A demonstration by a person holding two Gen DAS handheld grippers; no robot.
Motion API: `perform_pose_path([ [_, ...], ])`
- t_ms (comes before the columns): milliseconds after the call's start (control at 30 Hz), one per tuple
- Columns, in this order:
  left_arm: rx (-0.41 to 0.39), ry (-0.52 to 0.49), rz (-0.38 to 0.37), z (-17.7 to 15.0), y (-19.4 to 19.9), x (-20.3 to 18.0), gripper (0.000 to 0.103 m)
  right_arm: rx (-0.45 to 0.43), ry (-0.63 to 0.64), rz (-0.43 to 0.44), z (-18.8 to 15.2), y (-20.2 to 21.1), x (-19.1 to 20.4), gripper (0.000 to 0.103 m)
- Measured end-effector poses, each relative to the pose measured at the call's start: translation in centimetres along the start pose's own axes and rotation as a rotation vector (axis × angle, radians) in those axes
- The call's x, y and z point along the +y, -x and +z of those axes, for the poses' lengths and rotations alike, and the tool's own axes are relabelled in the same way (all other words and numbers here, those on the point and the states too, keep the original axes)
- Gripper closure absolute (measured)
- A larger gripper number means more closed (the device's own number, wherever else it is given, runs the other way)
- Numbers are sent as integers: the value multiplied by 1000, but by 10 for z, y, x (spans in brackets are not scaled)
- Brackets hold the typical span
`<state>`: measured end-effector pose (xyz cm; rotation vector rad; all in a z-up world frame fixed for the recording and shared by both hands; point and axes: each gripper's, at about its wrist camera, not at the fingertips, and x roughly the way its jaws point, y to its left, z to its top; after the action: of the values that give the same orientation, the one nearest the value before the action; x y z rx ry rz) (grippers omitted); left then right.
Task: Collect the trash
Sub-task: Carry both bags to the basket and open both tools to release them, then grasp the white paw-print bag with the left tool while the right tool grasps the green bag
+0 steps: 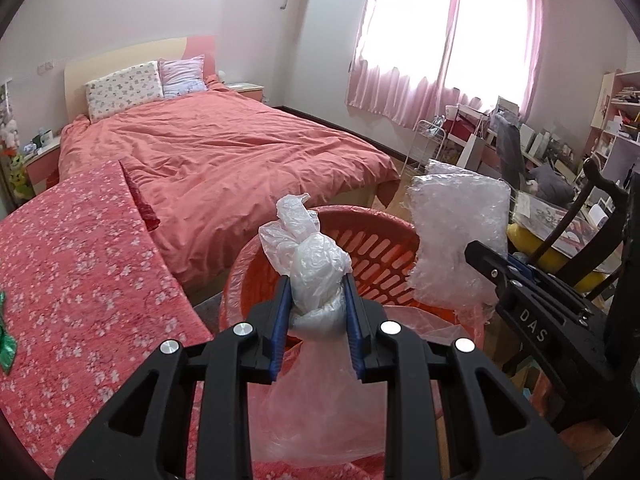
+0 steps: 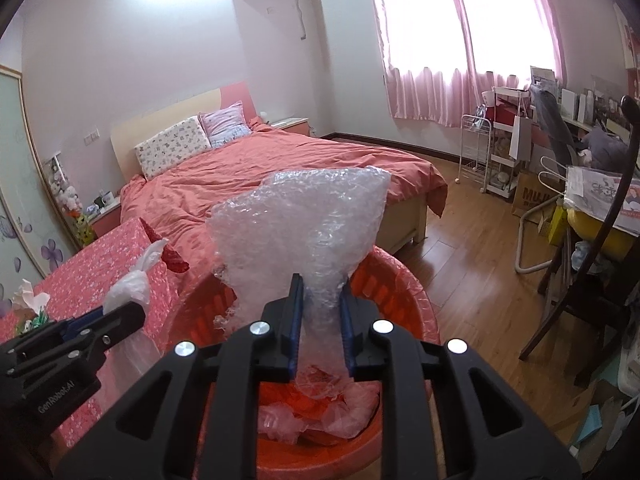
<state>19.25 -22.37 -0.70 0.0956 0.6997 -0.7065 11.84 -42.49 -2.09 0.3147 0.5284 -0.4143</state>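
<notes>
An orange-red slotted basket (image 1: 360,216) (image 2: 400,272) stands below both grippers, with crumpled clear plastic (image 2: 320,404) inside it. My left gripper (image 1: 317,280) is shut on a knotted white plastic bag (image 1: 316,256), which it holds over the basket's near rim. The right wrist view shows that gripper (image 2: 120,316) and its bag (image 2: 132,284) at the lower left. My right gripper (image 2: 320,282) is shut on a sheet of bubble wrap (image 2: 304,216) that stands upright above the basket. In the left wrist view the right gripper (image 1: 476,250) and the bubble wrap (image 1: 456,232) are at the right.
A table with a pink flowered cloth (image 1: 80,264) lies left of the basket. Beyond it is a bed with a red cover (image 1: 240,152). A dark wooden chair (image 2: 600,280), a cluttered desk and white racks (image 2: 476,152) stand to the right on the wooden floor (image 2: 472,248).
</notes>
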Motion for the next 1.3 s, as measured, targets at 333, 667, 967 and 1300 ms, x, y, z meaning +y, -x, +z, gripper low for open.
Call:
perform_pose_path([
  [333,14,42,48,-7,0,22,50,5,-18,14,1,-6,-1,54],
  [667,-7,107,209,-23,38,86,46,6,86,37,-8,-1,42,49],
  [967,-32,237,414,-45,99,183,46,51,204,145,-23,-3,126,49],
  [1300,-34,446,546,-71,144,281,46,120,311,287,-51,-8,223,49],
])
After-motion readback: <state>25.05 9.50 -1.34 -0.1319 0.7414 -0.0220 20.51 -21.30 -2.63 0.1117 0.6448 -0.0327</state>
